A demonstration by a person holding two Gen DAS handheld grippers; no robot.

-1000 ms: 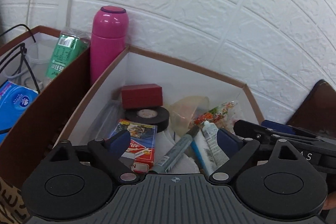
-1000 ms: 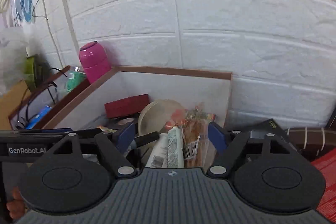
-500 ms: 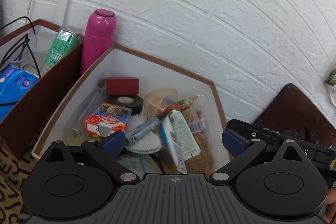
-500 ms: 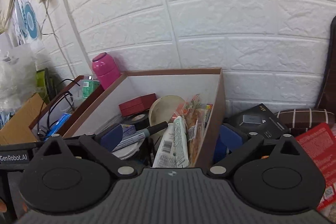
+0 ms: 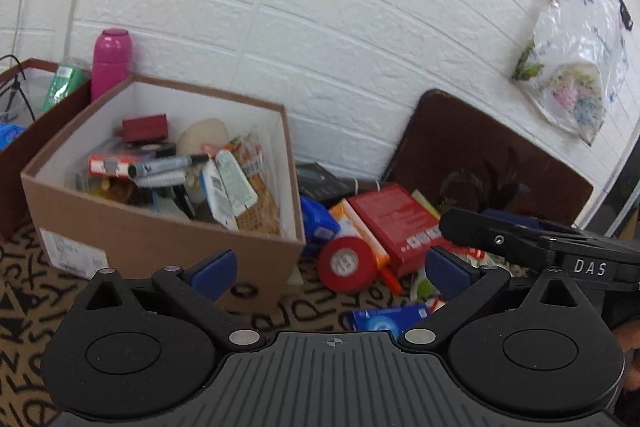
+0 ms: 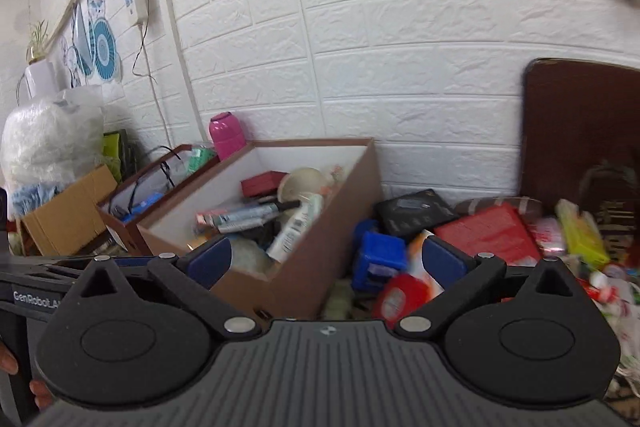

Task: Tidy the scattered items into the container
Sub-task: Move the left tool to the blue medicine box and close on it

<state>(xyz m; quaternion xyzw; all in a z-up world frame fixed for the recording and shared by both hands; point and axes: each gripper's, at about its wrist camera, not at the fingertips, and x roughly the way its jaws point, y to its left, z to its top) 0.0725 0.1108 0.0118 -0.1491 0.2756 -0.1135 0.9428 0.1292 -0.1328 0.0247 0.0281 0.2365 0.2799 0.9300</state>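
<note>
White brick wall, lettered mat | brown cardboard box [image 5: 168, 239] sits part-filled at left | left gripper [image 5: 328, 269] and right gripper [image 6: 326, 257] gape empty | we centre squarely over red tape roll [image 5: 347, 263] beside box before closing

White "DAS" on the right gripper [image 5: 576, 251] body, "GenRobot.AI", its end cut off, on the left gripper [image 6: 24, 291] body
</note>
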